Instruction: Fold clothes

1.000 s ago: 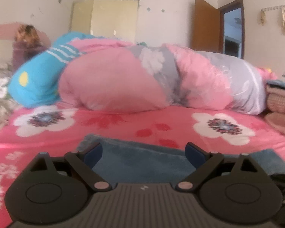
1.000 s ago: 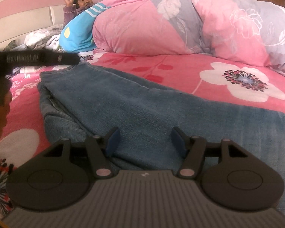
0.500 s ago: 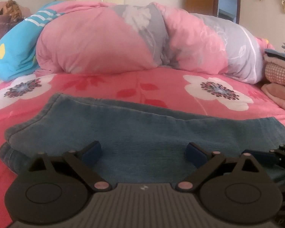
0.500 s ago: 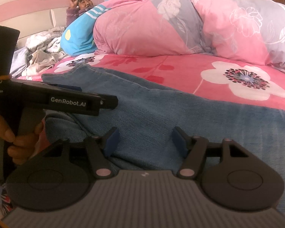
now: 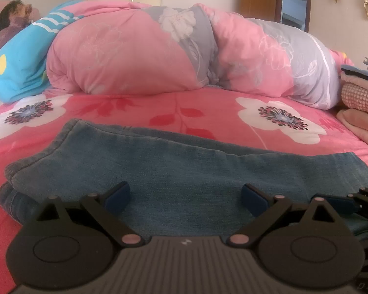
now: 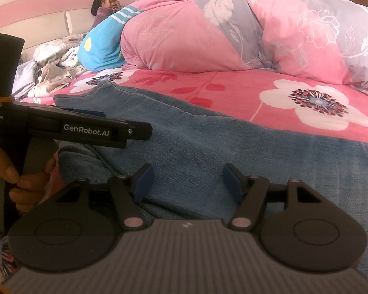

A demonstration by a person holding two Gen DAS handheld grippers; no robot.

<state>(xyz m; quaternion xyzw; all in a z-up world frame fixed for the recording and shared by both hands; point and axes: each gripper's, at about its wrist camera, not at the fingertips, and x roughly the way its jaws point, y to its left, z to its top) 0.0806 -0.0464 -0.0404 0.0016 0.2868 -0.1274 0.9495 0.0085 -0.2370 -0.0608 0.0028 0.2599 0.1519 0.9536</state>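
A pair of faded blue denim jeans (image 5: 189,169) lies folded lengthwise and flat across the near part of a bed covered by a pink sheet printed with big white flowers (image 5: 139,112). In the left wrist view the waist end bunches in layers at the left, and the cloth runs off to the right.

The left claw (image 5: 186,197) hangs low over the middle of the jeans with its blue-padded fingers (image 5: 117,196) spread wide apart; only bare denim shows between them, and nothing is pinched. Whether the tips touch the cloth cannot be told.

The right claw (image 6: 186,181) also stands parted over the denim, its pads (image 6: 142,180) clear of any fold, gripping nothing. At the left of its view a hand (image 6: 17,178) wraps the grey handle of the left device (a black bar printed "GenRobot.AI"), which reaches over the jeans' left edge.

Behind the jeans a bulky rolled quilt in pink and grey with white blossoms (image 5: 184,54) spans the bed. A bright blue pillow with white stripes and a yellow dot (image 5: 22,66) leans at its left end, and a person (image 6: 105,5) lies against the pink headboard (image 6: 36,12) beyond it. A stack of folded pink and checked cloths (image 5: 360,98) sits at the bed's right edge, well apart from the jeans.
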